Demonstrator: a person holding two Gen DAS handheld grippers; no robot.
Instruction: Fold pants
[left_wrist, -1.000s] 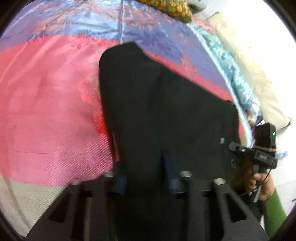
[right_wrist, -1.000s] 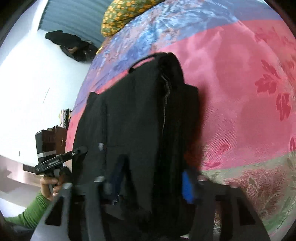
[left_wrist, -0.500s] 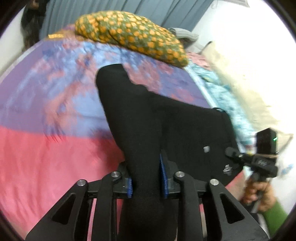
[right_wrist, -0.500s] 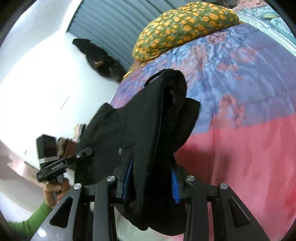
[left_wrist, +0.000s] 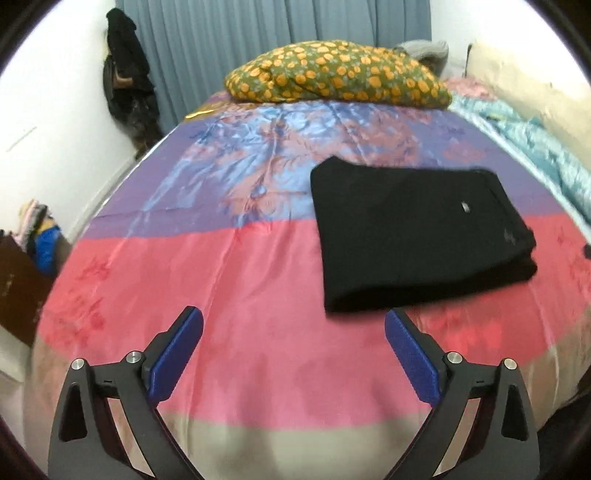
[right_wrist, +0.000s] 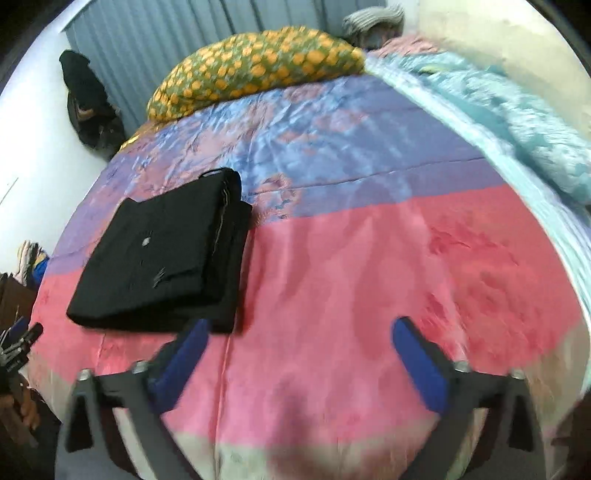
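Note:
The black pants lie folded in a flat rectangle on the bed, across the line between the purple and pink bands. They also show in the right wrist view at the left. My left gripper is open and empty, pulled back toward the foot of the bed, with the pants ahead and to its right. My right gripper is open and empty, with the pants ahead and to its left. Its left blue pad sits just short of the pants' near edge.
A satin bedspread in pink, purple and blue covers the bed. A green pillow with orange dots lies at the head. A teal blanket runs along the right side. Dark clothes hang on the left wall before grey curtains.
Both grippers were shut on the pants and carrying them up the bed. They have let go and opened. The pants now lie folded on the bed and both grippers have drawn back.

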